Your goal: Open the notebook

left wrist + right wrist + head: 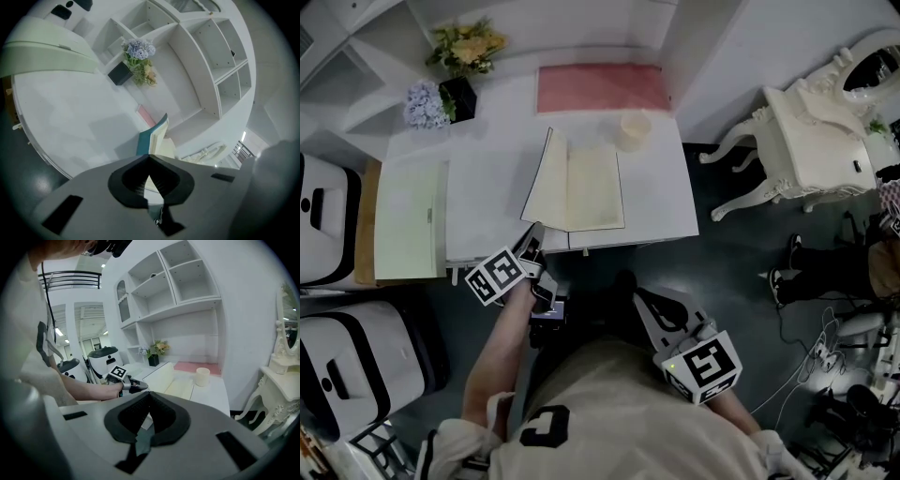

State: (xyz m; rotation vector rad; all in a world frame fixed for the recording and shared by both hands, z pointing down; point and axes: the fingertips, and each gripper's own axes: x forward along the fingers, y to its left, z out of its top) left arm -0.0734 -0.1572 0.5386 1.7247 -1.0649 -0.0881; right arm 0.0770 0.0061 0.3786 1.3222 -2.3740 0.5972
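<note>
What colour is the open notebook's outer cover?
Teal; the raised notebook cover shows best in the left gripper view.

We see a cream cup (pixel 633 129); just beyond it a pink mat (pixel 602 88), well to its left a black flower pot (pixel 457 97) (yellow and lilac blooms).

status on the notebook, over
Both shut, empty: left gripper at table edge, right gripper off table. Notebook open, cover tilted up. Cup beyond it, nothing blocking.
</note>
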